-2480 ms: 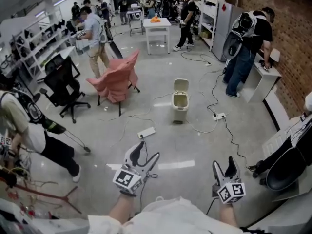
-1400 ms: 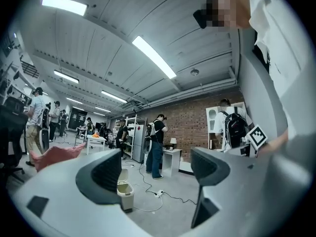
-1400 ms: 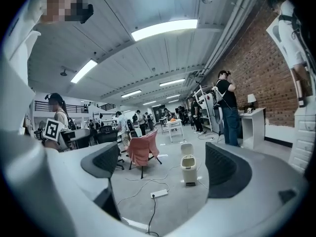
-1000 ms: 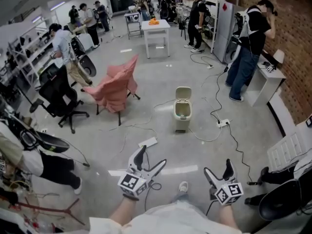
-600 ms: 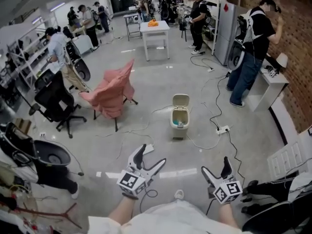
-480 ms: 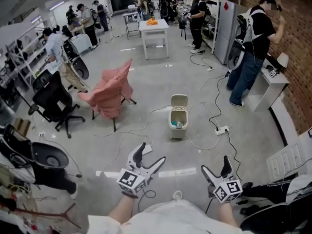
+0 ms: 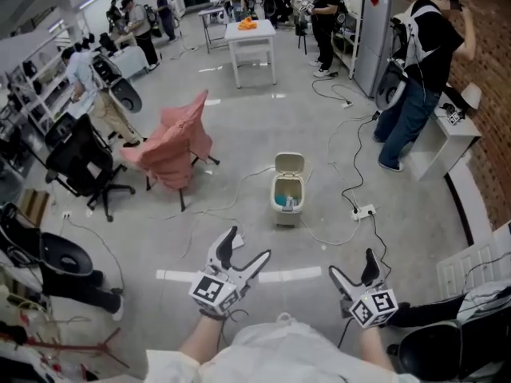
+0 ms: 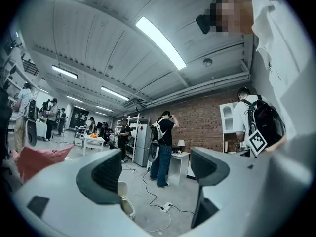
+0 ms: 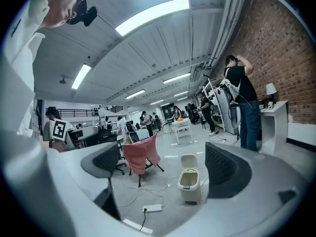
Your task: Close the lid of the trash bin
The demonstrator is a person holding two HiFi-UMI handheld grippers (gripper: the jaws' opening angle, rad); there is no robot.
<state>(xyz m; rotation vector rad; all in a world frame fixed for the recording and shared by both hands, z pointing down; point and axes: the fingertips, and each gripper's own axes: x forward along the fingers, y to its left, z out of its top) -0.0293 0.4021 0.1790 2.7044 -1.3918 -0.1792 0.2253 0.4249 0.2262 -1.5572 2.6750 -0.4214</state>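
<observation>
Cream trash bin (image 7: pixel 287 194) stands ahead, well apart from both grippers, lid (image 7: pixel 290 163) upright. Left gripper (image 7: pixel 246 247) and right gripper (image 7: pixel 354 268) spread wide, holding nothing. Probably the approach step: come near, push the lid down.

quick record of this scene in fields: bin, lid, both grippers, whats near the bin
trash bin: upright on the floor ahead of the person, neither gripper touching it
lid: open, standing up at the bin's far side
bin contents: something inside, too small to name
left gripper: jaws apart, empty
right gripper: jaws apart, empty
near the bin, head view: power strip at its right, pink-covered chair at its left
</observation>
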